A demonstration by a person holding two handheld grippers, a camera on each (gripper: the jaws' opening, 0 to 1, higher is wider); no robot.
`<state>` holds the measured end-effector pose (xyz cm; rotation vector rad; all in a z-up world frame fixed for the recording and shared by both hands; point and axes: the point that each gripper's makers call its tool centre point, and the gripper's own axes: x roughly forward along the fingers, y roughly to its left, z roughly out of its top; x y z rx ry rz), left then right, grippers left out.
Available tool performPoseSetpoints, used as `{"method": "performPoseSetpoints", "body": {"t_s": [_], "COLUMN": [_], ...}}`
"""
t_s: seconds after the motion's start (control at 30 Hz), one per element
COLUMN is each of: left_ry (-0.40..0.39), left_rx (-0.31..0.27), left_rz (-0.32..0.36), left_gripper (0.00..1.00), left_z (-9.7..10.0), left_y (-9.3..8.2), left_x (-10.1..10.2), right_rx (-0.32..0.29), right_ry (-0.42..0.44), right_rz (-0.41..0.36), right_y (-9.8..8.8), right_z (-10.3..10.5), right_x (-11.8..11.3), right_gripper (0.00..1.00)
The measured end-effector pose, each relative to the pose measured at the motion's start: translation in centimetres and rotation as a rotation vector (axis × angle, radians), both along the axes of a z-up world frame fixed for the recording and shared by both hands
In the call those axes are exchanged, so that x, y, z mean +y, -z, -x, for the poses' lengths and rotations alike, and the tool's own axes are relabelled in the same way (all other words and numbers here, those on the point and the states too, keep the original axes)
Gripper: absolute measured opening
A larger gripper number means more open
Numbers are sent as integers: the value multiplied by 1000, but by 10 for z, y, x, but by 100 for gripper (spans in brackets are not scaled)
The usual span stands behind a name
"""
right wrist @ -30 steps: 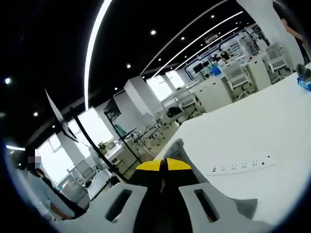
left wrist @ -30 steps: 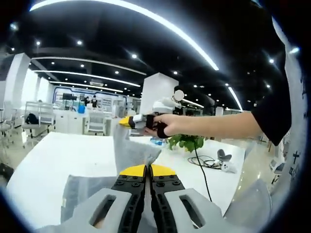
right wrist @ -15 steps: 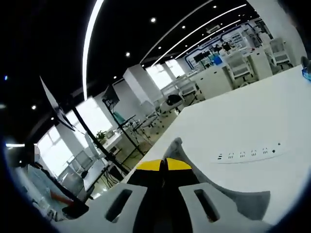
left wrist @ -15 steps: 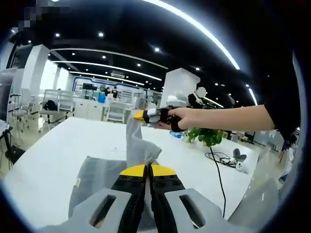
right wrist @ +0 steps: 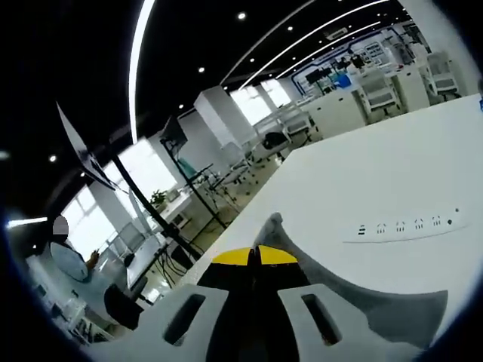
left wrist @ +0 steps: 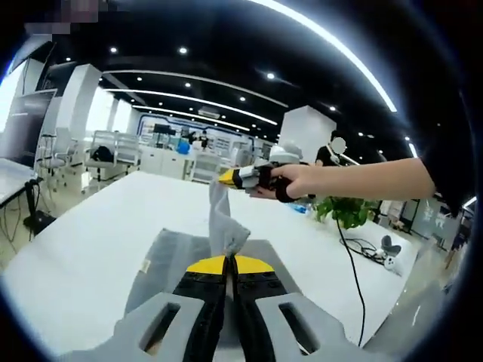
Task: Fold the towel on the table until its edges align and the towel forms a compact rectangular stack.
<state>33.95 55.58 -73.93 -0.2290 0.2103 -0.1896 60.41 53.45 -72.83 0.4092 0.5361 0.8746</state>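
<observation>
A grey towel (left wrist: 181, 260) hangs lifted above the white table (left wrist: 90, 226), with a small tag on its left part. My left gripper (left wrist: 228, 265) is shut on its near edge, and a strip of cloth rises from there to my right gripper (left wrist: 229, 177), held by a hand and shut on the far corner. In the right gripper view, my right gripper (right wrist: 255, 256) is shut on the towel (right wrist: 362, 302), whose corner pokes up just past the yellow tips while the rest drapes off to the right.
A white power strip (right wrist: 407, 226) lies on the table beyond the towel. A potted plant (left wrist: 349, 211), a black cable (left wrist: 355, 271) and a small white device (left wrist: 389, 253) sit at the table's right side. Desks and chairs fill the room behind.
Both grippers have kept their hold while the towel has been spread further; more of it shows flat below the left gripper. Both views have shifted with the hands.
</observation>
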Motion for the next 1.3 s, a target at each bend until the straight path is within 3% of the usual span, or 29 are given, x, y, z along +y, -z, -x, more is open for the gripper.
{"method": "performPoseSetpoints", "body": {"t_s": [0.43,0.73,1.07,1.17,1.23,1.3], "left_ry": [-95,-157,-223,-260,-293,-304], "left_rx": [82,156,202,225,245,254], "left_rz": [22,51,87,112,139,156], "left_gripper": [2,2,2,2,2,2], "left_z": [2,1,4,5,6,6], "left_y": [50,87,112,125,131,138], "left_x": [36,60,77,84,87,89], "right_rx": [5,-25,-44,-66,-123,-158], "right_ry": [-51,-97,-148,-166,-201,-225], "right_rz": [94,216,291,341,420,452], "right_y": [47,85,118,128,136,141], "right_z": [0,-1,-1,-1,-1,0], "right_x": [44,72,105,110,113,119], "right_gripper": [0,0,0,0,0,0]}}
